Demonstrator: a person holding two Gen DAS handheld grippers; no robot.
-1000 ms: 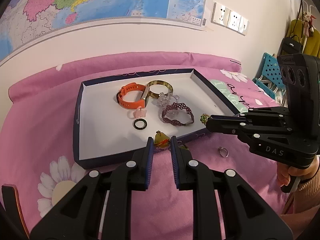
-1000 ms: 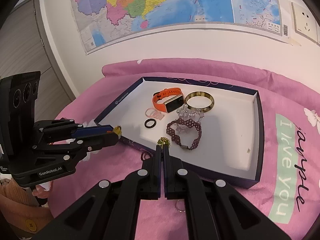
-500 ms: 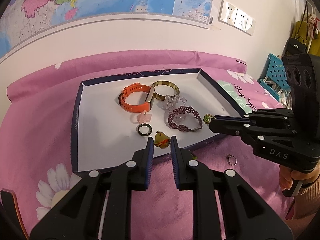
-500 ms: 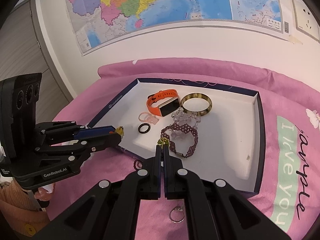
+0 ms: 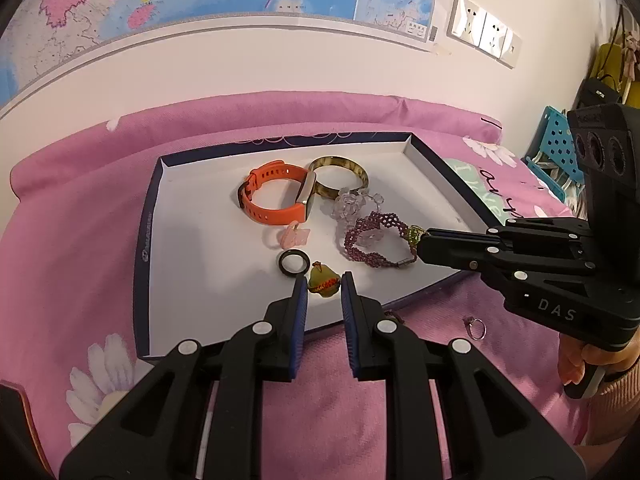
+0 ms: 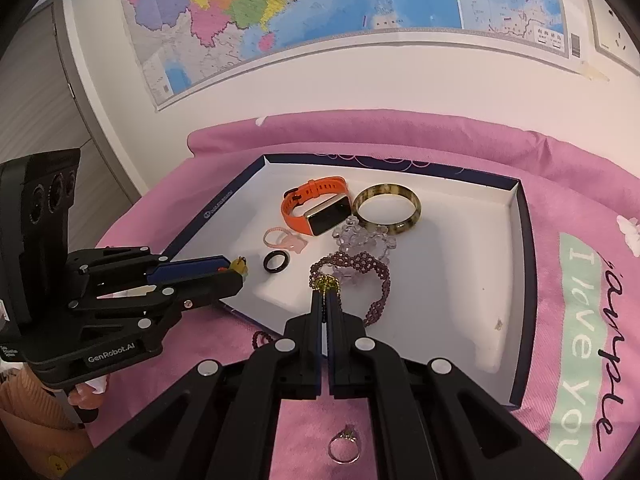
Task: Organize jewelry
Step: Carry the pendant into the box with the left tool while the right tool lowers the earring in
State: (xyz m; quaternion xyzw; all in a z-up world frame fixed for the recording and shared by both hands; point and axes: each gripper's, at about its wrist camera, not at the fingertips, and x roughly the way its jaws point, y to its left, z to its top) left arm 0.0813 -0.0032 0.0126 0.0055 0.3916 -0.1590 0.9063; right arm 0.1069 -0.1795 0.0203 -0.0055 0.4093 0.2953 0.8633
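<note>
My left gripper (image 5: 324,278) is shut on a small yellow-green pendant (image 5: 322,285) with orange thread, held just over the front part of the white tray (image 5: 142,240), beside a black ring (image 5: 293,262). My right gripper (image 6: 326,295) is shut on a tiny gold-green bead cluster (image 6: 325,282), its tip over the purple beaded bracelet (image 6: 356,268). In the tray lie an orange watch (image 5: 272,196), an amber bangle (image 5: 340,178), a clear crystal bracelet (image 5: 352,204) and a pink ring (image 5: 292,236).
A silver ring (image 6: 344,446) lies on the pink cloth (image 5: 72,240) outside the tray's front edge. A short string of dark red beads (image 6: 260,338) shows at that edge. A wall with a map rises behind; a blue crate (image 5: 556,148) stands far right.
The left gripper has carried the pendant farther in over the tray's front edge, toward the black ring. The right gripper's tip has drifted slightly closer to the purple bracelet.
</note>
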